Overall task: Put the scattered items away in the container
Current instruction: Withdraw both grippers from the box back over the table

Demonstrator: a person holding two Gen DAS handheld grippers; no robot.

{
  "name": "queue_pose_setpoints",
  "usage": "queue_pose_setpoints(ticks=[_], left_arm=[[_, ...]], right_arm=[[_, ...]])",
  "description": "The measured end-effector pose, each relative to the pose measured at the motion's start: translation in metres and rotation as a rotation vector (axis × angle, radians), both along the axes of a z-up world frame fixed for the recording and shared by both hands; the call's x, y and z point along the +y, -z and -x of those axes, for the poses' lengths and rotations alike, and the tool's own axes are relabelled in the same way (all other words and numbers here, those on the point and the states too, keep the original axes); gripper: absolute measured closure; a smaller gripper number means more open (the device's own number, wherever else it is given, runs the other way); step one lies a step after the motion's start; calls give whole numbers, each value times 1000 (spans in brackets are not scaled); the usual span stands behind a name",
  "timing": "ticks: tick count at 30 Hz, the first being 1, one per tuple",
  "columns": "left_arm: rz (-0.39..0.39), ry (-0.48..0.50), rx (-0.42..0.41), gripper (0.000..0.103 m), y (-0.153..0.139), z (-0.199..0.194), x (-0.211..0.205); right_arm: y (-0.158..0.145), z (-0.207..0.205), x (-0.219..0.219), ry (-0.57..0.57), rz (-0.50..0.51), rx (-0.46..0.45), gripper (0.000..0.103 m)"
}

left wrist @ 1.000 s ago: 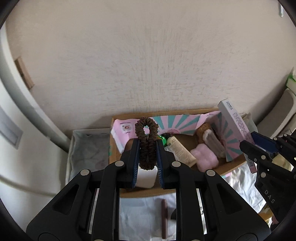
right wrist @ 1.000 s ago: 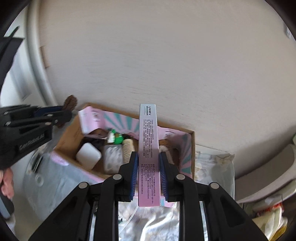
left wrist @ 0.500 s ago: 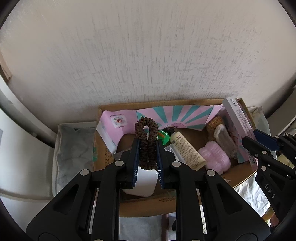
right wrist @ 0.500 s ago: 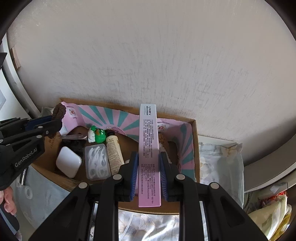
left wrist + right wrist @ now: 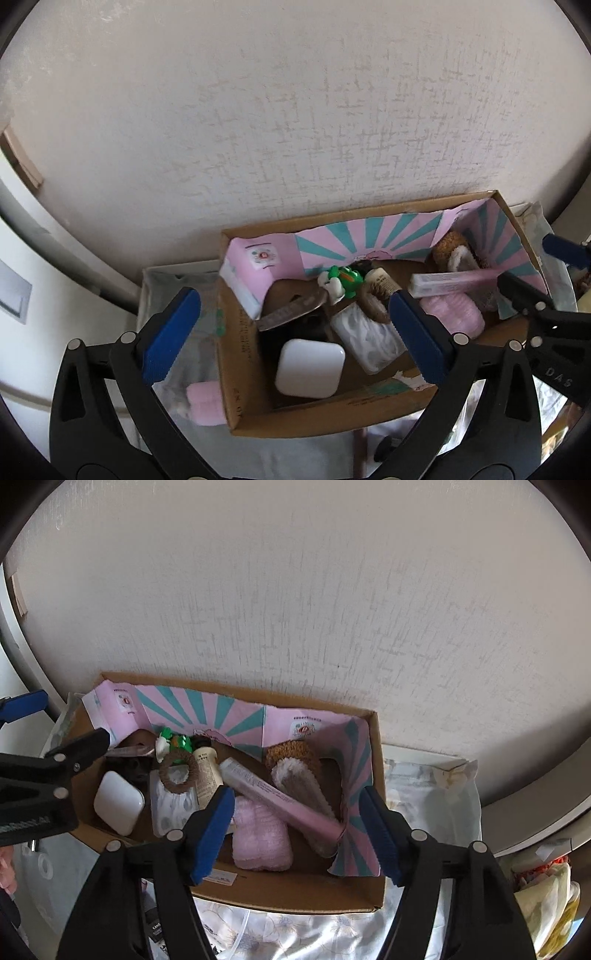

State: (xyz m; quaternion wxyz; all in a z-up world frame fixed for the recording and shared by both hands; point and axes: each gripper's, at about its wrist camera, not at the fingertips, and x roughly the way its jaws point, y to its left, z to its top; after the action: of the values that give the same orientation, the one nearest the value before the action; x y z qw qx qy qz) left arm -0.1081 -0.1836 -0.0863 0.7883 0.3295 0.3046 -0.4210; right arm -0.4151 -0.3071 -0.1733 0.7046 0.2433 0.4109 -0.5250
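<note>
Soft, even daylight; sharp centres, heavy fisheye warp at the rims.

Both wrist views are moderately bright, with diffuse light on the textured wall (image 5: 295,122) and no hard glare. The inside of the cardboard box (image 5: 295,897) sits in gentle shade, darkest at its left end around the white case (image 5: 309,367). The long pink carton (image 5: 280,799) looks slightly smeared in the right wrist view. Straight lines bow strongly toward the edges, black vignette fills the corners, and the near tool (image 5: 299,832) arms read as dark, softly focused shapes.
</note>
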Motion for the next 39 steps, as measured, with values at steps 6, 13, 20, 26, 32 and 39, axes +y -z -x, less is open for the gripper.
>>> queue_pose_setpoints(ticks=[6, 13, 20, 26, 32, 39], left_arm=[[80, -32, -10, 1, -31, -5, 29], [132, -60, 14, 1, -54, -6, 62], [97, -36, 15, 1, -46, 26, 79], [64, -11, 18, 1, -33, 56, 93], [47, -23, 68, 1, -18, 77, 109], [8, -44, 123, 1, 18, 82, 124]], right_arm=[[-24, 2, 16, -19, 66, -18, 37], [-42, 10, 38, -26, 113, -44, 37], [-43, 8, 66, -43, 104, -31, 37], [-42, 7, 95, -57, 109, 6, 37], [-36, 13, 119, -26, 76, -3, 37], [-5, 28, 143, -20, 17, 38, 37]])
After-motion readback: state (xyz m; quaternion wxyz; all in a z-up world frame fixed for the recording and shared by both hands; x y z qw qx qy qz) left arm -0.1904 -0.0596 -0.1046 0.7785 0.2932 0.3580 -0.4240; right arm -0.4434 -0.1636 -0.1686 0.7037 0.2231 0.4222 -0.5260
